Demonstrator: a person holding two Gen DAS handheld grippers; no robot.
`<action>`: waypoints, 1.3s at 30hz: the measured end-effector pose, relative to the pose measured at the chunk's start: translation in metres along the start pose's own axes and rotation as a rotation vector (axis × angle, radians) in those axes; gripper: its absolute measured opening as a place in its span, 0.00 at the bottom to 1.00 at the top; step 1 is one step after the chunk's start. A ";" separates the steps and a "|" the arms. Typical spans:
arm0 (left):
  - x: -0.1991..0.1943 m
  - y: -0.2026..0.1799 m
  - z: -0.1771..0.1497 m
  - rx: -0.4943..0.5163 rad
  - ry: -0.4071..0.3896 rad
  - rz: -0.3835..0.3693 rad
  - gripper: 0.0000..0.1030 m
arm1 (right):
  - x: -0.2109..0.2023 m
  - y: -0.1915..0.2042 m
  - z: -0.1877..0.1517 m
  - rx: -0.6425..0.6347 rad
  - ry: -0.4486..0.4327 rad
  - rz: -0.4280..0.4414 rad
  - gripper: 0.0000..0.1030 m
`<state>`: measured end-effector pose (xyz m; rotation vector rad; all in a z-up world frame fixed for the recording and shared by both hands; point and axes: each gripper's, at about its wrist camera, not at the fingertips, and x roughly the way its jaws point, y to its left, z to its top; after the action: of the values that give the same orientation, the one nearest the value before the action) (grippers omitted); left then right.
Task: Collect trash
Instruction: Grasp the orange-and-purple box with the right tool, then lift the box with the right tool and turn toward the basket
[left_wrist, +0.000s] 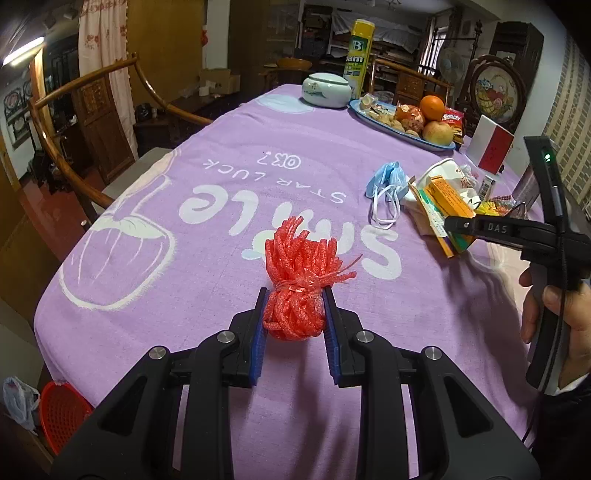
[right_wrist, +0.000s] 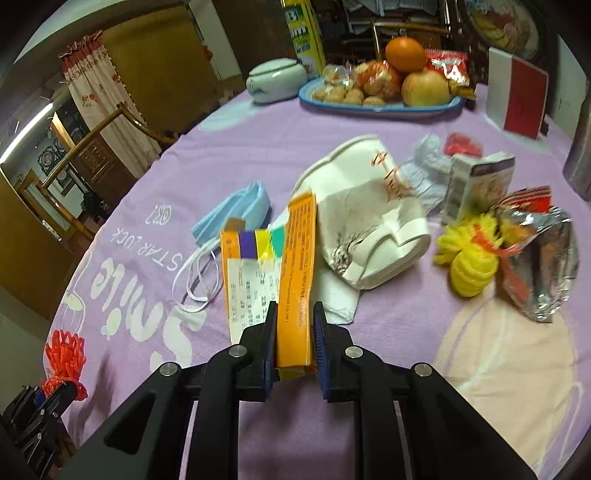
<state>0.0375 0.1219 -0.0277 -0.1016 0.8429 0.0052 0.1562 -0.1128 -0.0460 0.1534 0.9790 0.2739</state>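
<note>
My left gripper is shut on a red foam fruit net, held low over the purple tablecloth. My right gripper is shut on a flattened orange cardboard box, its blue pads pressing the box's near end. In the left wrist view the right gripper reaches in from the right, a hand around its handle. Just past the box lie a crushed white paper cup, a blue face mask, a yellow foam net and a torn foil snack bag.
A blue plate of fruit and snacks, a pale ceramic jar, a yellow spray can and a red-and-white card stand at the far end. A small carton lies by the foil bag. A red basket sits on the floor at left.
</note>
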 end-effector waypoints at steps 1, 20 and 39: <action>-0.001 0.000 0.000 0.001 -0.001 0.002 0.27 | -0.004 0.000 0.000 0.000 -0.010 0.007 0.18; -0.039 0.016 -0.015 -0.019 -0.056 0.000 0.27 | -0.021 0.027 -0.048 -0.071 0.069 0.017 0.18; -0.047 0.014 -0.023 -0.013 -0.061 -0.014 0.27 | -0.030 0.030 -0.057 -0.083 0.020 0.012 0.17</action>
<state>-0.0117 0.1352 -0.0086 -0.1195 0.7817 0.0003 0.0878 -0.0930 -0.0459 0.0812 0.9852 0.3269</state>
